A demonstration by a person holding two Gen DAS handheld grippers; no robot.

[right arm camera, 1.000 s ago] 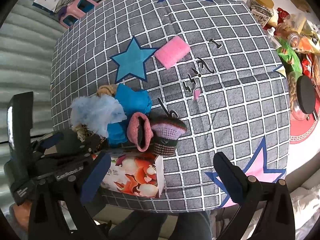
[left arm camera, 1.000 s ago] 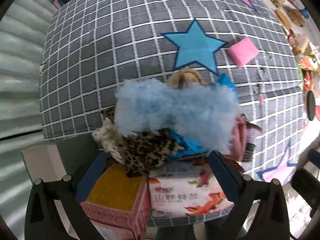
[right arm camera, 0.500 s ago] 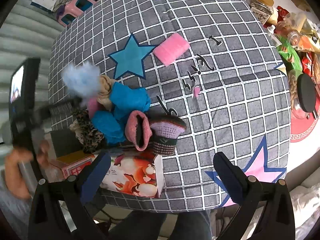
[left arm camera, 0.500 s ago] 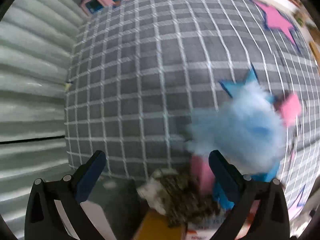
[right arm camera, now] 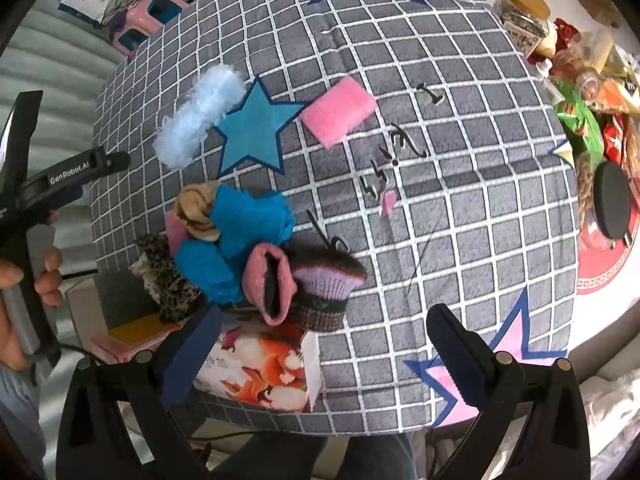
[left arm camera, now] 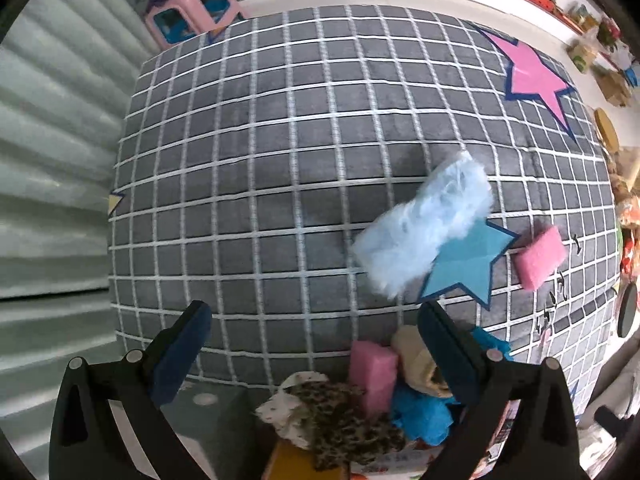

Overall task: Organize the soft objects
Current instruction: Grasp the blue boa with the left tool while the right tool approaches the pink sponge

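Observation:
A fluffy light-blue piece [left arm camera: 424, 236] lies alone on the grey checked cloth [left arm camera: 280, 160], beside the blue star; it also shows in the right wrist view [right arm camera: 200, 116]. A pink sponge [right arm camera: 338, 114] lies right of the star. A pile of soft things sits near the front edge: blue cloth [right arm camera: 240, 236], beige sock [right arm camera: 198, 210], pink knit sock [right arm camera: 270, 280], leopard fabric [right arm camera: 168, 276], a second pink sponge [left arm camera: 372, 376]. My left gripper [left arm camera: 316, 356] is open and empty, pulled back from the fluffy piece. My right gripper [right arm camera: 320, 360] is open and empty above the front edge.
A tissue box [right arm camera: 260, 368] and a red-and-yellow box [right arm camera: 132, 340] stand at the front edge by the pile. Jars, packets and a black lid [right arm camera: 612, 204] crowd the right side. A pink stool [left arm camera: 192, 12] stands beyond the far left corner.
The fluffy light-blue piece left the pile: my left gripper carried it out, let it go by the blue star and drew back. The right gripper stayed still.

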